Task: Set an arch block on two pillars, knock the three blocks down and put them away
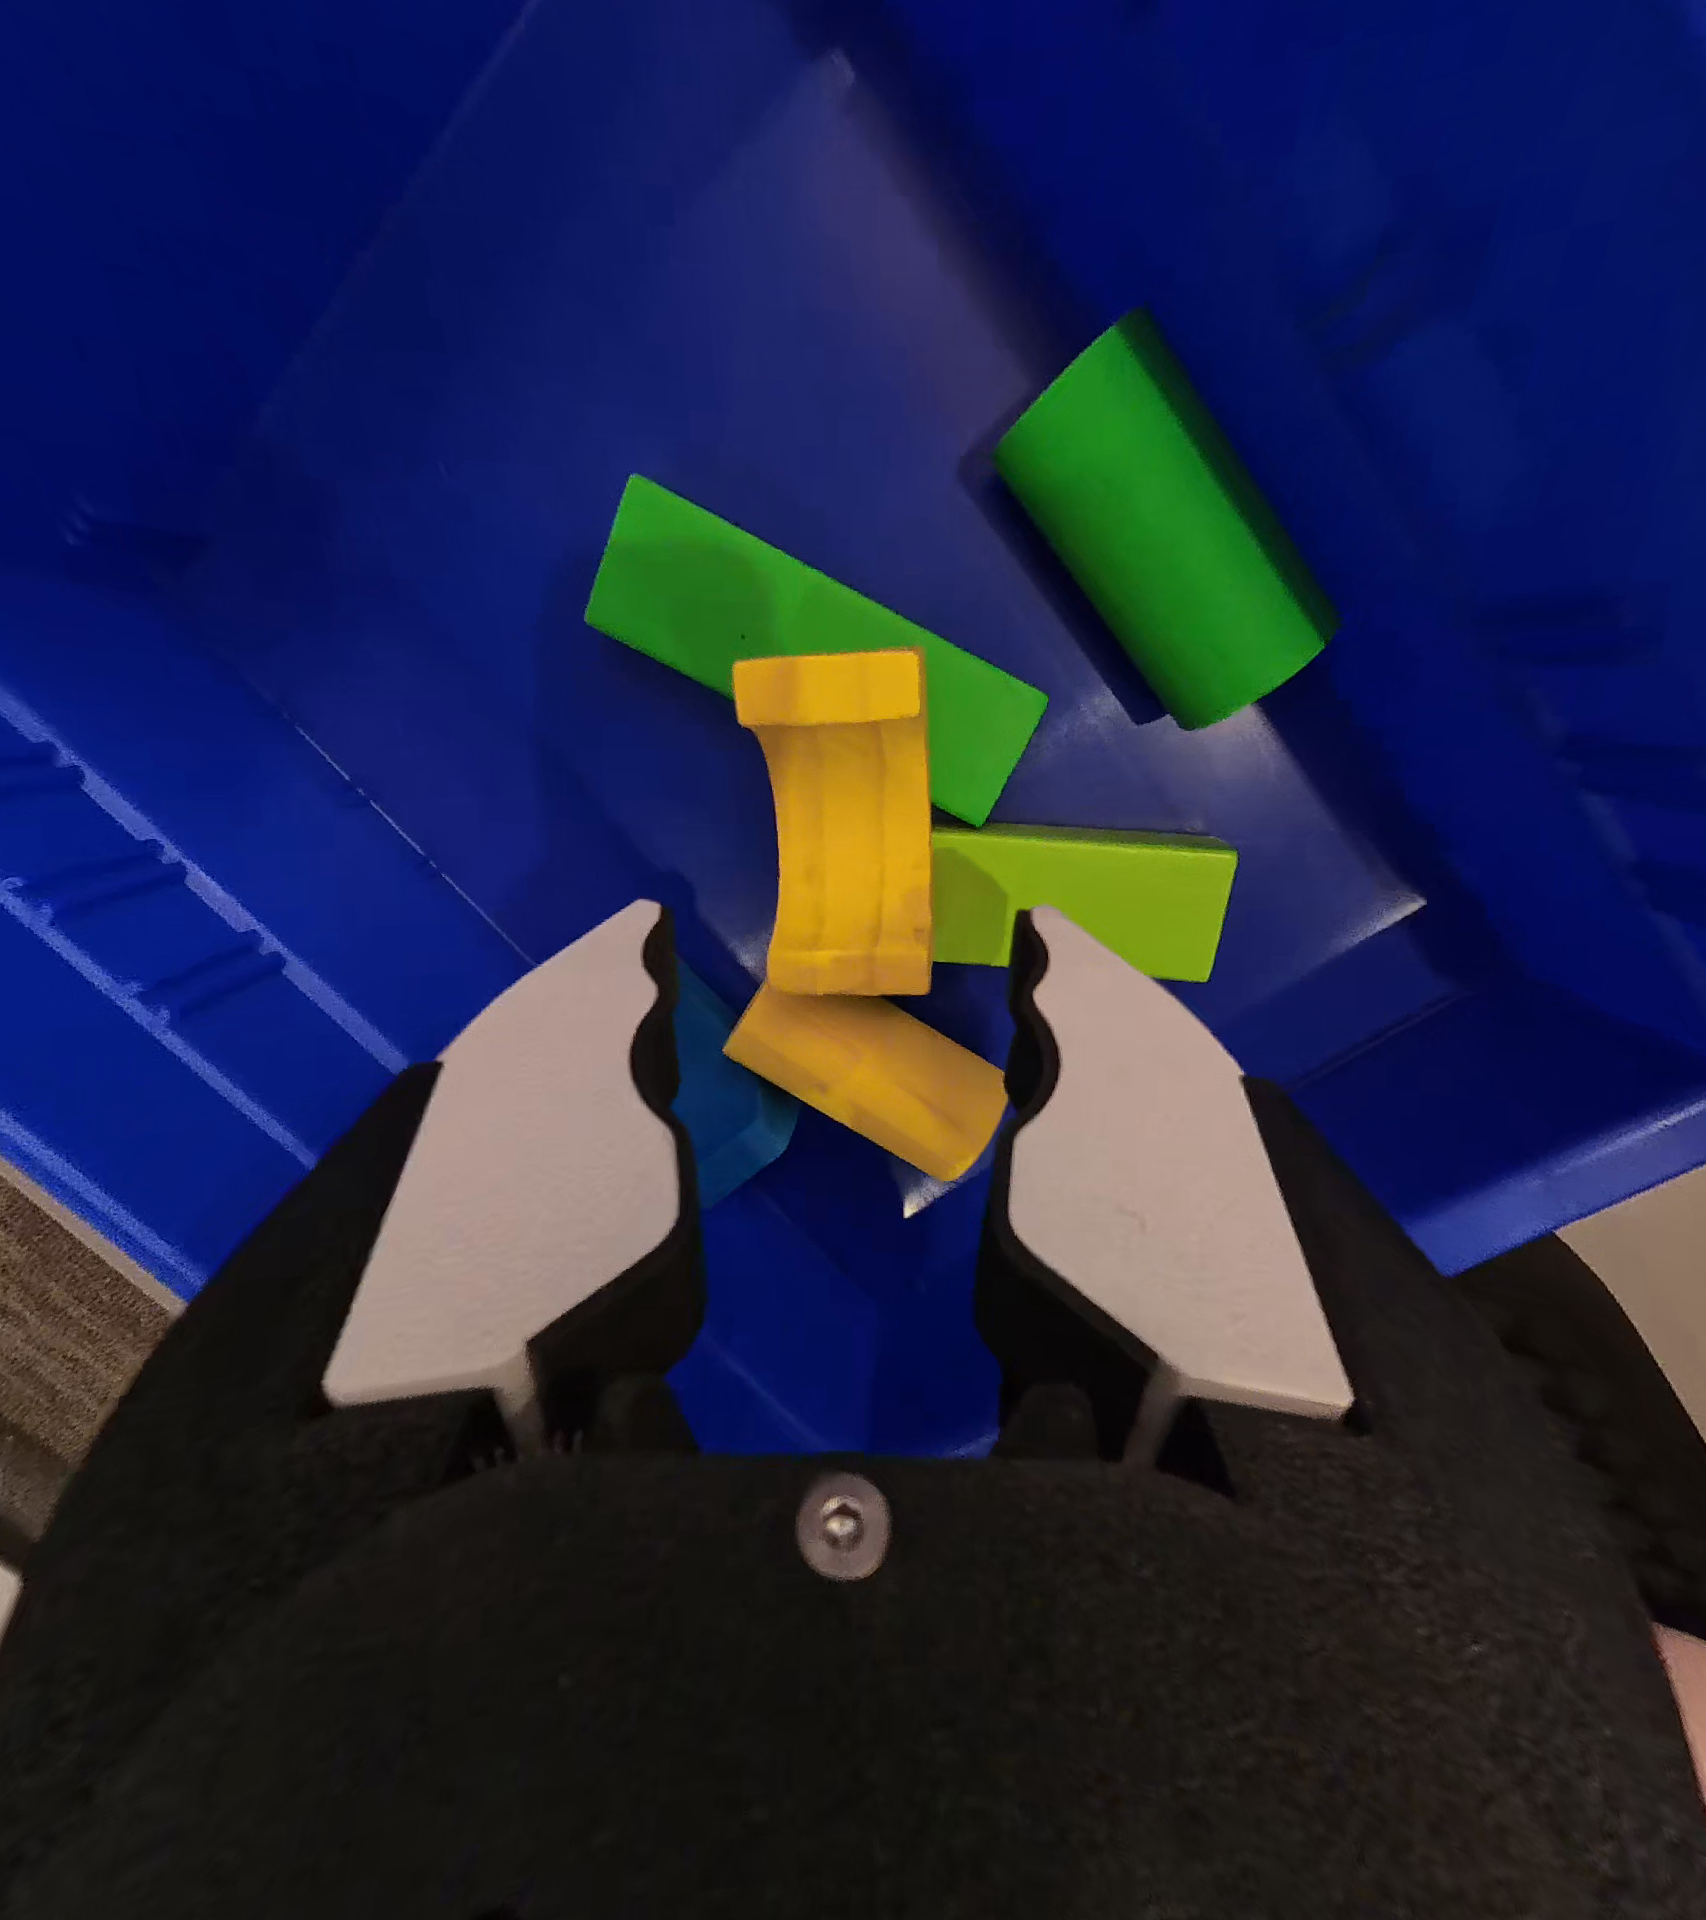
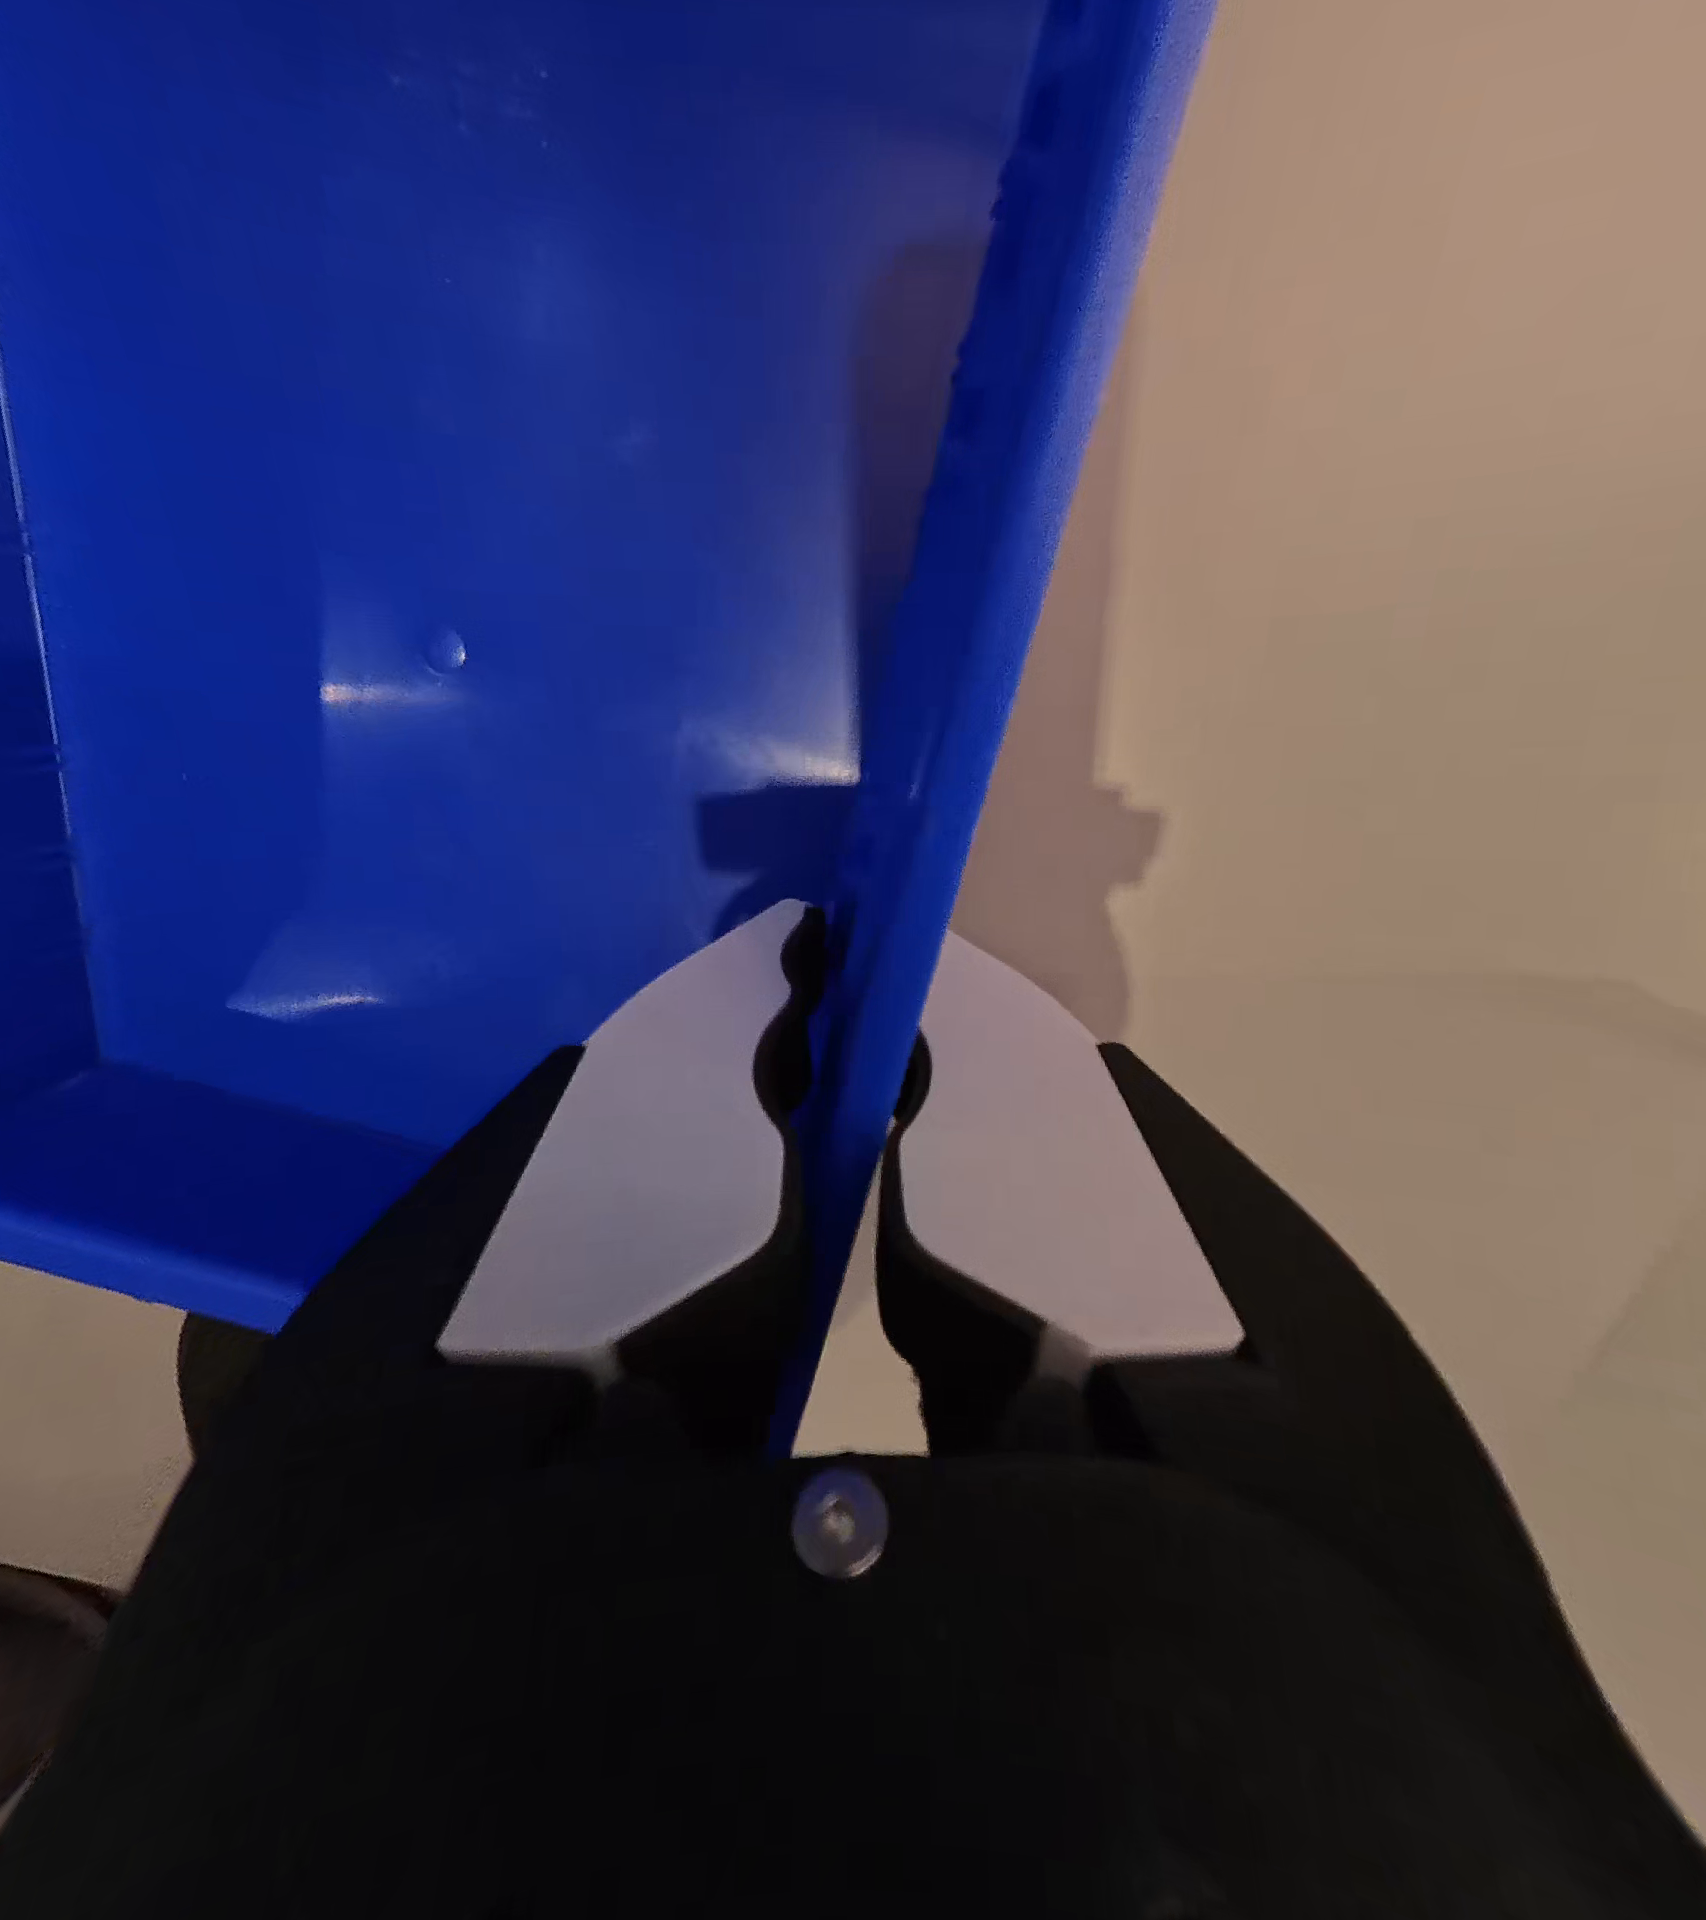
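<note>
The blue bin's wall (image 2: 890, 727) is clamped by the right hand-held gripper (image 2: 854, 997). The left hand-held gripper (image 1: 836, 940) is held wide and empty above the yellow arch block (image 1: 844, 831) and green blocks (image 1: 807, 644). No writing can be read.

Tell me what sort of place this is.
Probably an indoor office or lab: a blue plastic bin of toy blocks sits on a pale table, with grey-brown carpet below.

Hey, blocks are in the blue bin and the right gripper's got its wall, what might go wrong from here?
The right gripper clamps only the thin wall of the blue bin, so the bin might slip or twist if lifted.

The yellow arch block lies across a green block, so it may shift.

The open left gripper hovers close and could bump the pile.
</note>
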Action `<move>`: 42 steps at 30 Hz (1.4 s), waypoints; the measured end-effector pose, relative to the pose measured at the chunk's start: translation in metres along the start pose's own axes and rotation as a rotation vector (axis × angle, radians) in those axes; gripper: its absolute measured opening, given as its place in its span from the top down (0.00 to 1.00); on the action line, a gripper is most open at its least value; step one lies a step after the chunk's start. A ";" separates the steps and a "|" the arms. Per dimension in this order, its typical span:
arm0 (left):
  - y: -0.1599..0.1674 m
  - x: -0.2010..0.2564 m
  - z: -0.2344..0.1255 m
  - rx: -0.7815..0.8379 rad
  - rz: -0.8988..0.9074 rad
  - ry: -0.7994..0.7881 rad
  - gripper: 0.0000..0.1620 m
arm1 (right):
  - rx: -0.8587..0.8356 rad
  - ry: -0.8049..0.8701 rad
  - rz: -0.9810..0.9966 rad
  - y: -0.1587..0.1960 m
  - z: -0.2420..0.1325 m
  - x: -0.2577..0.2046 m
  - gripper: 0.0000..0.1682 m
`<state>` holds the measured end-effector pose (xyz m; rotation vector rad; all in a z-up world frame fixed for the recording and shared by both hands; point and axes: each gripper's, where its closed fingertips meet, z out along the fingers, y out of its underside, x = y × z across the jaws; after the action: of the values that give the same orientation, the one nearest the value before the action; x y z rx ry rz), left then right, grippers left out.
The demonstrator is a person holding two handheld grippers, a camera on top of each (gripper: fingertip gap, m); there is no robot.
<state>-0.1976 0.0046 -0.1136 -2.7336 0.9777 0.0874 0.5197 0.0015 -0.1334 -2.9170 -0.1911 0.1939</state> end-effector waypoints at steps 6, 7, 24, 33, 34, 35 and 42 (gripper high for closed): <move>0.001 -0.002 0.002 -0.004 -0.005 -0.001 0.61 | -0.001 0.002 -0.036 0.006 -0.002 0.005 0.94; 0.000 -0.002 0.002 0.002 -0.005 0.005 0.61 | 0.001 0.004 -0.036 0.005 -0.002 0.005 0.94; 0.000 0.000 0.010 -0.006 -0.004 0.032 0.62 | 0.484 0.205 0.136 -0.047 -0.095 0.016 0.76; 0.003 0.001 0.011 -0.020 -0.004 0.038 0.63 | 0.144 0.046 0.123 -0.013 -0.020 0.014 0.83; 0.003 0.000 0.010 -0.018 -0.007 0.037 0.64 | 0.113 0.035 0.098 -0.010 -0.014 0.012 0.89; 0.004 -0.001 0.010 -0.016 -0.012 0.036 0.64 | 0.100 0.004 0.070 -0.009 -0.011 0.007 0.95; 0.007 0.000 0.014 -0.052 -0.005 0.038 0.64 | 0.099 0.044 -0.056 -0.008 -0.010 0.009 0.95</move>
<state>-0.2017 0.0023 -0.1287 -2.7942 0.9915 0.0609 0.5291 0.0088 -0.1232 -2.8113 -0.2481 0.1266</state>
